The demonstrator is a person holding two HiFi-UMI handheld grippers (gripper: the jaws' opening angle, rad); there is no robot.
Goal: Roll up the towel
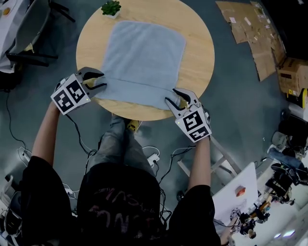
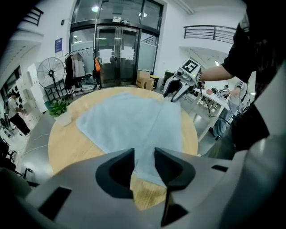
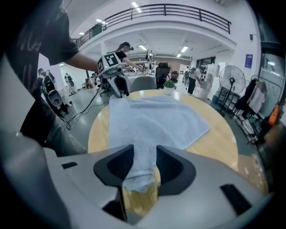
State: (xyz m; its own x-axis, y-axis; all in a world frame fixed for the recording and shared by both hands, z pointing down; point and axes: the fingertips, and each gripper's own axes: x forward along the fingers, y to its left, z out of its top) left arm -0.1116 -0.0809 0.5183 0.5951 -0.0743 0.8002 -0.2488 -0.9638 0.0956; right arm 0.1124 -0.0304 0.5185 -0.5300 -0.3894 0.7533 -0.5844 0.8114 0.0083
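**Location.** The towel lies flat on the round table. It covers the middle and reaches close to the near edge. A small potted plant stands at the far edge, just beyond the towel's far left corner.

**Grippers.** The left gripper is clamped on the towel's near left corner. The right gripper is clamped on the near right corner. In each gripper view the cloth fills the gap between the jaws.

**Orientation.** The near edge appears already turned over into a narrow doubled band. That band is the long axis of the roll being formed. It runs side to side from one gripper to the other, roughly along the near edge of the table, with its right end slightly nearer the person. The flat remainder points away toward the far edge and the plant.

**Step in hand (judgement).** The task stands at its first turn.
- Both ends should be carried over together, at one height and pace, so the band stays straight.
- The cloth between the jaws should be kept taut enough to prevent sagging in the middle.
- Each turn should be kept tight.
- The slight skew at the right end is worth correcting before it grows into a cone-shaped roll.
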